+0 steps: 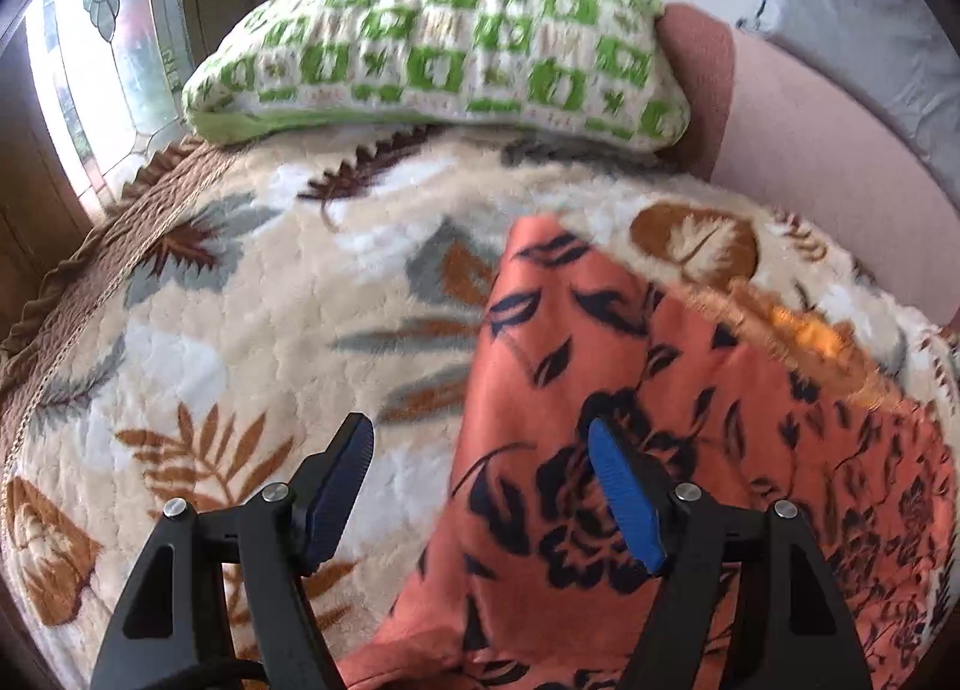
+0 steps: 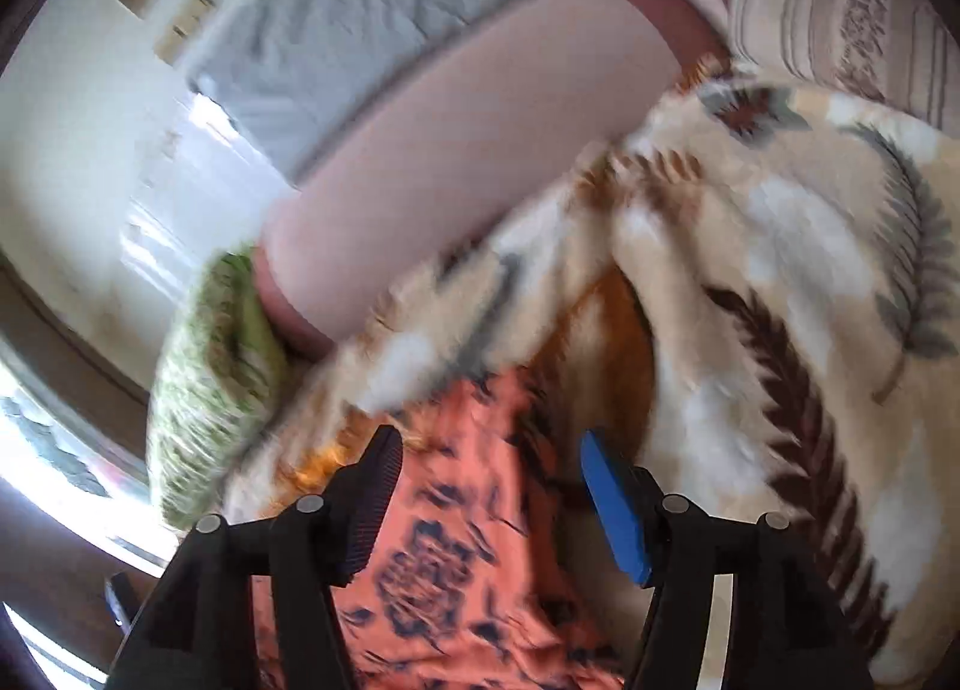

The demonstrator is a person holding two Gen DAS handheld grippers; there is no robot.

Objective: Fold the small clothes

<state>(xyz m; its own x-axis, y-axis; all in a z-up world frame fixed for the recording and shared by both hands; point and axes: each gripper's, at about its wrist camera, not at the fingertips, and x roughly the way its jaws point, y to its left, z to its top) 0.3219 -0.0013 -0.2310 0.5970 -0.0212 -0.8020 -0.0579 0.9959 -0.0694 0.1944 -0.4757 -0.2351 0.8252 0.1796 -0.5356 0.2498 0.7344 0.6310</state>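
Note:
An orange garment with a black flower-and-leaf print [image 1: 600, 390] lies on a cream leaf-patterned blanket [image 1: 240, 300]. It fills the right and lower part of the left wrist view and shows low in the blurred right wrist view [image 2: 444, 540]. My left gripper [image 1: 480, 438] is open above the garment's left edge; its right finger [image 1: 624, 498] is over the cloth, its left finger [image 1: 336, 486] over the blanket. My right gripper [image 2: 489, 456] is open and empty above the garment's far edge.
A green-and-white knitted cushion [image 1: 444, 48] lies at the blanket's far end against a pink bolster [image 1: 810, 150], which also shows in the right wrist view [image 2: 468, 138]. A stained-glass window [image 1: 102, 60] is at the left. A striped pillow [image 2: 840, 24] lies at the far right.

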